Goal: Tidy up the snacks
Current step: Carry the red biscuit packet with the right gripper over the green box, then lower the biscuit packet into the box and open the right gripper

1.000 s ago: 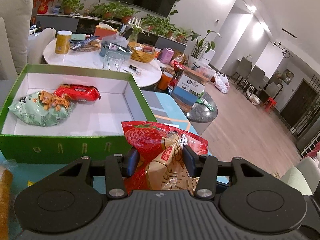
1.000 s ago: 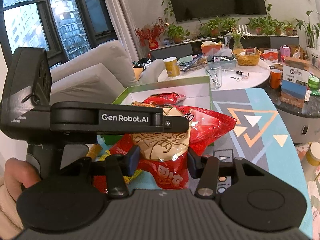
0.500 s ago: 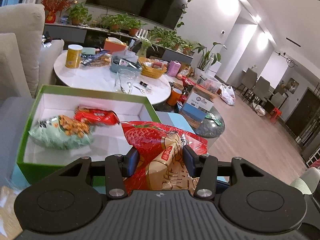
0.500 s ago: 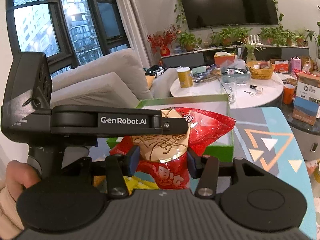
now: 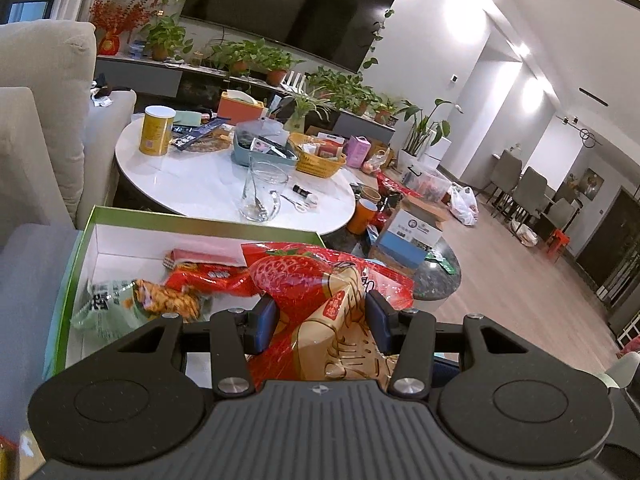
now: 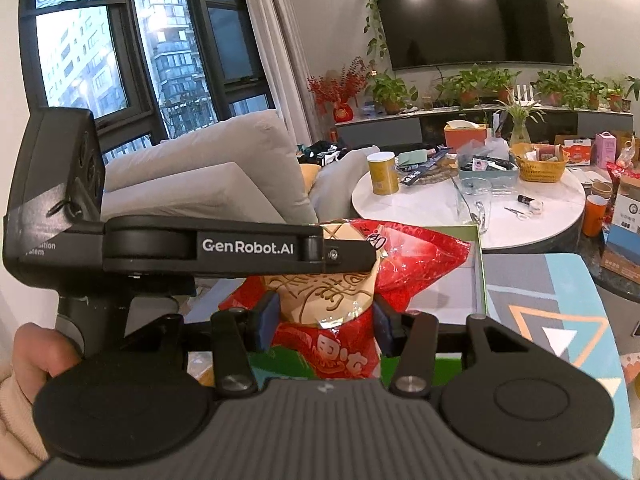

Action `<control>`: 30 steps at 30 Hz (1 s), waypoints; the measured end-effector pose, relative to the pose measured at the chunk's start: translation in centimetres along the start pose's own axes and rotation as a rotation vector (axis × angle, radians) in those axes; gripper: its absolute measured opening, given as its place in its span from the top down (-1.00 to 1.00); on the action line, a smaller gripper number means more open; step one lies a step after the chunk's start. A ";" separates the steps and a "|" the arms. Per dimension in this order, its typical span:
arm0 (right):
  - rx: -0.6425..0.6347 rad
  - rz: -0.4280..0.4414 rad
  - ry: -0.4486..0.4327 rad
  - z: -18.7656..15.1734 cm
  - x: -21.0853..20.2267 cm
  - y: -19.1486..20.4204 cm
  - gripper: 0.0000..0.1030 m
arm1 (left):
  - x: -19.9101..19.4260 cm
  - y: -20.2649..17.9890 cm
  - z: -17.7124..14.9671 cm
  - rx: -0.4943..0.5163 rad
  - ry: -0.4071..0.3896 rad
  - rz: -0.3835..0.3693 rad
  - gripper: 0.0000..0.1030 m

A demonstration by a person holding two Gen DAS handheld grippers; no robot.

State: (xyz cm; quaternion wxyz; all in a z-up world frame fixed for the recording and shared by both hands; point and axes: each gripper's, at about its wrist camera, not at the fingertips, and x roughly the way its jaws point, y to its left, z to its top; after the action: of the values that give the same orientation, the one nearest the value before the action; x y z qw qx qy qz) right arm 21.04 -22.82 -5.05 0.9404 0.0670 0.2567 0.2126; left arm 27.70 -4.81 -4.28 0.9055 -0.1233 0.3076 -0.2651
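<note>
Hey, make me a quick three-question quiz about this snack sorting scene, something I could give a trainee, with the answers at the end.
1. True or false: both grippers are closed on the same red snack bag.
2. Which snacks already lie in the green box?
A. a green bag and a red bag
B. two yellow cans
C. nothing
3. What stands on the round white table nearest the green box?

Key
1. True: the left gripper and the right gripper each pinch it.
2. A: the green bag and a smaller red bag.
3. A clear glass with a spoon in it.
</note>
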 end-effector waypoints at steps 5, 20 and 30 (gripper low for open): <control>0.002 0.006 0.007 0.3 1.1 -0.4 -0.19 | 1.2 0.9 0.5 -0.004 0.007 0.005 0.14; 0.025 -0.008 0.050 0.4 3.9 -1.5 -0.19 | 5.2 3.0 0.7 -0.031 0.062 0.015 0.14; 0.038 -0.020 0.068 0.2 4.8 -2.2 -0.19 | 6.9 3.6 0.6 -0.046 0.086 0.023 0.13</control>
State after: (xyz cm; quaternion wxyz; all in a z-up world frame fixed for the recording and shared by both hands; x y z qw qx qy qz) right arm 25.73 -22.71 -7.58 0.9318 0.0751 0.2930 0.2006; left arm 34.16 -5.62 -8.65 0.8915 -0.1291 0.3534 -0.2524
